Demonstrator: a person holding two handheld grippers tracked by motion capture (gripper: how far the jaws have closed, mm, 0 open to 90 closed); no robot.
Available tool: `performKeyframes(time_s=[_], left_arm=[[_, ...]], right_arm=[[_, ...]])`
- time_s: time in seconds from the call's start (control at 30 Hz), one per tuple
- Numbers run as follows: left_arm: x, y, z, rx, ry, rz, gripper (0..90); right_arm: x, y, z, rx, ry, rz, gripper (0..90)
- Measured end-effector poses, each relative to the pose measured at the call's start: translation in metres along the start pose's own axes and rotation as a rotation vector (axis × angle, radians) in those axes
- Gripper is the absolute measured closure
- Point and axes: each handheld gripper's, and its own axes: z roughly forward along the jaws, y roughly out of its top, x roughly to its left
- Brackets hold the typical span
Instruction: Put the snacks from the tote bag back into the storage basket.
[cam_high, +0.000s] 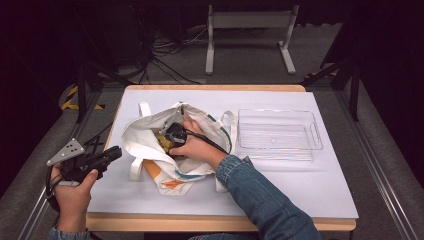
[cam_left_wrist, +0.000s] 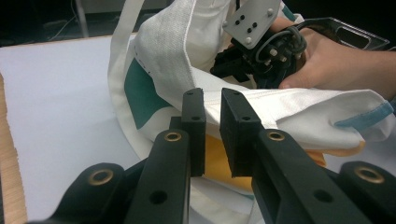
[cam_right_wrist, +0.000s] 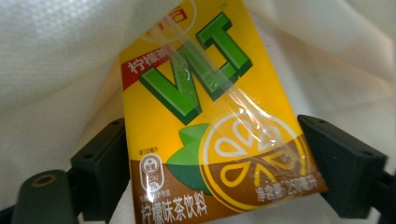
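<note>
A white tote bag with teal and orange print lies open on the white table. My right gripper reaches down inside it. In the right gripper view a yellow lemon tea carton lies on the bag's cloth between the wide jaws of the right gripper. Its edges run close to both pads, and no squeeze shows. My left gripper hovers at the table's left edge, pointing at the bag. The jaws of the left gripper stand a narrow gap apart with nothing in it.
A clear plastic tray sits to the right of the bag. The right forearm in a denim sleeve crosses the table's front. On the floor behind the table are cables and a white stand.
</note>
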Motion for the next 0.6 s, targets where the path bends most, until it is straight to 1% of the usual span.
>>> performKeyframes(time_s=[0.03,0.17,0.3,0.4,0.5,0.6], left_arm=[[0.0000,0.0000,0.0001,0.001,0.000,-0.001,80.2],[-0.0001,-0.0003,0.0009,0.001,-0.001,-0.005,80.3],[0.0002,-0.0005,0.0022,-0.001,-0.004,-0.003,80.3],[0.0004,0.0000,0.0033,0.001,-0.006,0.002,80.3],[0.0004,0.0004,0.0042,0.003,-0.009,-0.003,80.3],[0.0011,0.0012,0.0055,0.002,-0.011,0.004,80.5]], right_arm=[[0.0003,0.0000,0.0014,0.008,0.008,-0.004,19.7],[0.0016,0.0006,0.0028,0.018,0.002,-0.010,20.5],[0.0010,0.0006,0.0013,0.023,0.000,-0.021,23.6],[0.0000,0.0005,-0.0006,0.030,0.015,-0.028,26.0],[-0.0002,0.0008,-0.0017,0.034,0.020,-0.029,27.6],[0.0006,0.0008,-0.0030,0.041,0.020,-0.028,28.1]])
